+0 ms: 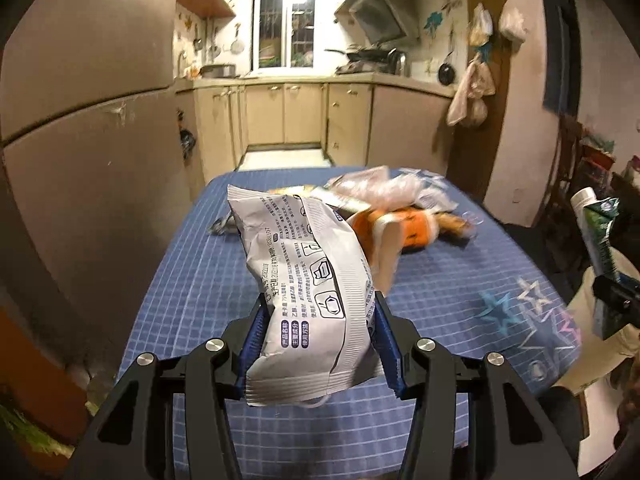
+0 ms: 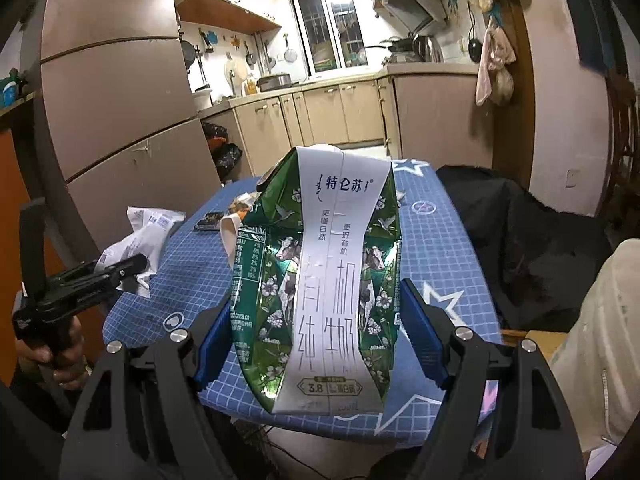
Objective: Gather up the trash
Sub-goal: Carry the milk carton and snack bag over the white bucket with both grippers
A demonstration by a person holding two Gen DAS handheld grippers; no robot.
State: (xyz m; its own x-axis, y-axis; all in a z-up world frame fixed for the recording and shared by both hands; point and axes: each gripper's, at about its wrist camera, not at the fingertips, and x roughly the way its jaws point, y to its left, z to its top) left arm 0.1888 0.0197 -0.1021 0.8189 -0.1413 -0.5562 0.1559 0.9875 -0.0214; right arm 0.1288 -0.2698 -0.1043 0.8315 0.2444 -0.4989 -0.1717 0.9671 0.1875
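My left gripper [image 1: 320, 312] is shut on a white printed wrapper [image 1: 308, 280] and holds it above the blue checked table [image 1: 440, 304]. My right gripper [image 2: 316, 300] is shut on a crushed green and white milk carton [image 2: 324, 280], held above the table's near edge. The carton also shows at the right edge of the left wrist view [image 1: 600, 240]. The wrapper and left gripper show at the left of the right wrist view [image 2: 136, 240]. More trash lies at the table's far end: an orange packet [image 1: 412, 232], clear plastic wrappers [image 1: 384, 188] and a small dark wrapper [image 1: 222, 226].
A tall brown fridge [image 1: 88, 140] stands left of the table. A dark chair [image 2: 520, 240] is at the table's right side. Kitchen cabinets [image 1: 304, 112] line the back wall beyond the table. Bags hang on the right wall [image 1: 476, 92].
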